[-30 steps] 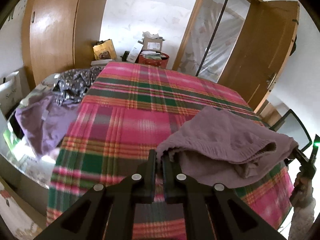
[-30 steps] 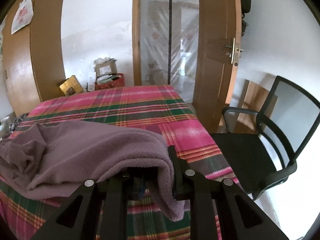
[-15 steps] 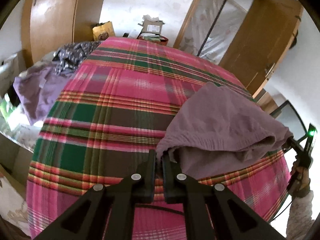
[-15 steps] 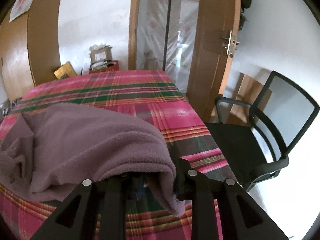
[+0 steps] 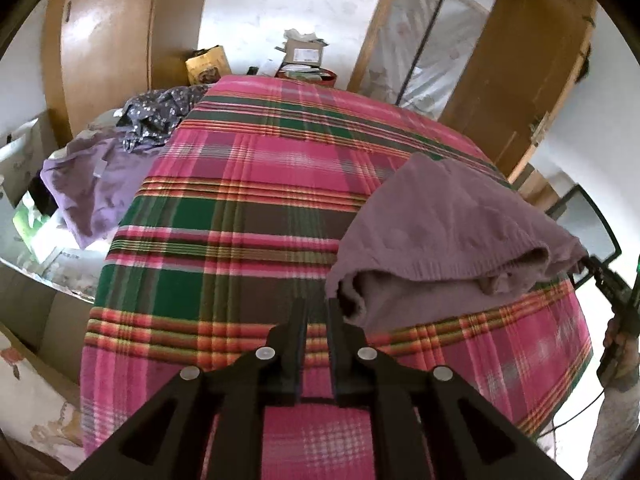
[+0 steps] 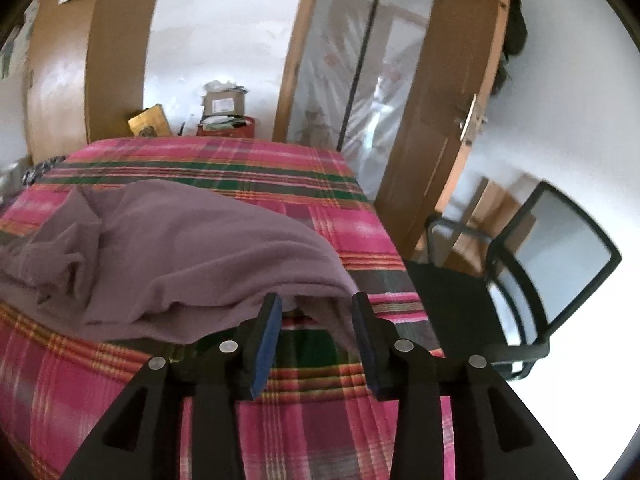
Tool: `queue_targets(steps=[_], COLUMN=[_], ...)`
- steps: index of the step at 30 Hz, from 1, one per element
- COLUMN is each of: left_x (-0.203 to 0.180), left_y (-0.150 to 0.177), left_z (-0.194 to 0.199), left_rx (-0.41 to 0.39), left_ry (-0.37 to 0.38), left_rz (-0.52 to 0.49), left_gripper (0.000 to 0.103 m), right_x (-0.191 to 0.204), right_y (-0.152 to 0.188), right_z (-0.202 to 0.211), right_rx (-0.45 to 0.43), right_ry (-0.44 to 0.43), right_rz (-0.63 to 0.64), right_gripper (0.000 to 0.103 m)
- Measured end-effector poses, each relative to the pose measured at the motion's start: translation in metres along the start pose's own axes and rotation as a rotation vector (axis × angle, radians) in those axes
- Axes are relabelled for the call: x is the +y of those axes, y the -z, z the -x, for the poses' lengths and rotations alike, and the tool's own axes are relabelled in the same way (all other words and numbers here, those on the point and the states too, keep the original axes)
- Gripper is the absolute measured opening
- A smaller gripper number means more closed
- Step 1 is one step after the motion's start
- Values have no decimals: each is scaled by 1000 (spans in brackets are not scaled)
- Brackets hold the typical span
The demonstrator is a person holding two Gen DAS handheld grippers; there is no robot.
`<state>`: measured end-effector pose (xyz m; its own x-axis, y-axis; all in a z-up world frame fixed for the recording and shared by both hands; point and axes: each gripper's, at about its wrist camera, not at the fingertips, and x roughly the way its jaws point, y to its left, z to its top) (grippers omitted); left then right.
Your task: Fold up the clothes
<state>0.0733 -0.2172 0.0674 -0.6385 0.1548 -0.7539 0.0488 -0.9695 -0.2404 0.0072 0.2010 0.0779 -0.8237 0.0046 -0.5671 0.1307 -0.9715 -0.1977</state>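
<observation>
Left wrist view: left gripper (image 5: 317,312) jaws just parted to a narrow slit, nothing between, mauve sweater (image 5: 452,240) corner lying free beside right fingertip (image 5: 335,308) on plaid bedspread (image 5: 240,216). Likely released to set the fold down.

Right wrist view: right gripper (image 6: 316,312) jaws just spreading, pads clear of sweater hem (image 6: 316,300), drooping between fingertips. Sweater bunched near bed's corner, office chair (image 6: 520,280) beyond.
</observation>
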Motion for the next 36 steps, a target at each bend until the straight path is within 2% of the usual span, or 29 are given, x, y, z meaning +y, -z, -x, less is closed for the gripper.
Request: queue_targets(steps=[4, 7, 9, 14, 17, 24, 28, 36], left_x=[-6, -15, -20, -31, -37, -53, -58, -58], left_y=[1, -4, -5, -9, -10, -11, -12, -15], left_z=[2, -1, -4, -15, -21, -33, -43, -51], left_rx=[13, 21, 26, 39, 41, 56, 69, 86], left_ry=[3, 9, 8, -35, -45, -43, -72, -49], left_rz=[-52, -83, -108, -189, -238, -351, -400, -437], left_gripper=[20, 22, 24, 24, 24, 24, 24, 25], right_x=[24, 64, 89, 134, 140, 158, 163, 164], right_y=[-7, -11, -9, -6, -10, -15, -21, -42], right_z=[17, 14, 9, -11, -17, -26, -30, -52], right_rx=[-56, -69, -69, -40, -35, -59, -61, 32], right_ry=[-153, -307, -348, -361, -397, -392, -420, -590], right_rz=[51, 154, 241, 391, 391, 484, 505, 442], right_gripper=[43, 51, 52, 52, 53, 53, 52, 51])
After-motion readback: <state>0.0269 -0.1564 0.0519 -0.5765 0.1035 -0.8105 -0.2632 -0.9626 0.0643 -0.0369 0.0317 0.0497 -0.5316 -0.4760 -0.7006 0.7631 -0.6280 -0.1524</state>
